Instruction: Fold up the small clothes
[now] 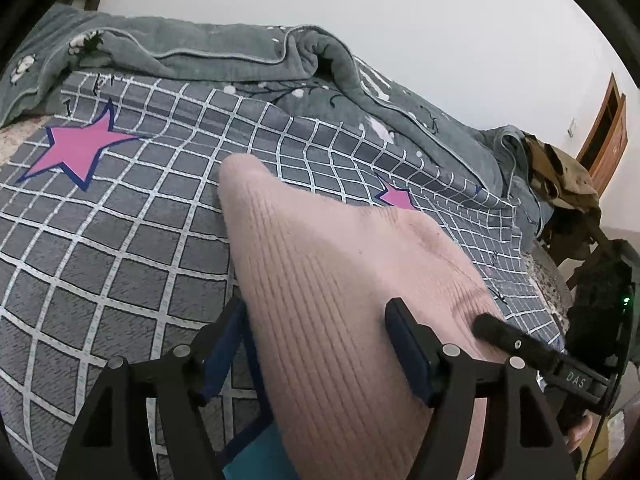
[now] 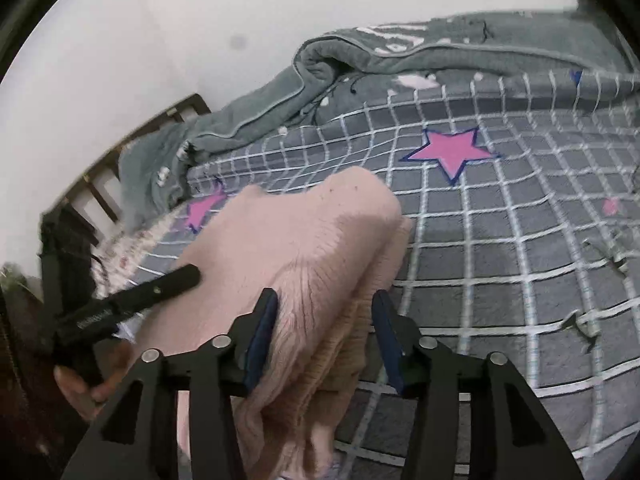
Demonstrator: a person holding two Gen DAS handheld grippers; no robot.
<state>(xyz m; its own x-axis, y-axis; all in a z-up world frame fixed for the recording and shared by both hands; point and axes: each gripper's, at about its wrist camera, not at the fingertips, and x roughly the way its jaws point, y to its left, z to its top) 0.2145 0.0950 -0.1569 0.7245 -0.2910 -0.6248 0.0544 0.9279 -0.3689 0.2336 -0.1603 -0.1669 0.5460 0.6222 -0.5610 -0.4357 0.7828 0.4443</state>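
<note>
A pink ribbed knit garment [image 1: 320, 240] lies folded on the grey checked bed sheet [image 1: 120, 240], stretching away from both cameras. My left gripper [image 1: 318, 316] is open and straddles its near end, one finger beside the left edge and the other resting on the knit. In the right wrist view the same garment [image 2: 312, 232] runs between the fingers of my right gripper [image 2: 324, 304], which is also open, with a slim gap at the right pad. Each view catches the other gripper's black finger [image 1: 516, 344] [image 2: 160, 284] lying on the cloth.
A rumpled grey-green blanket [image 1: 200, 52] is heaped along the far side of the bed. A brown garment [image 1: 560, 176] hangs over a chair at the right. A dark wooden headboard [image 2: 100, 176] stands at the left. Teal cloth [image 1: 256, 452] peeks out under the pink garment.
</note>
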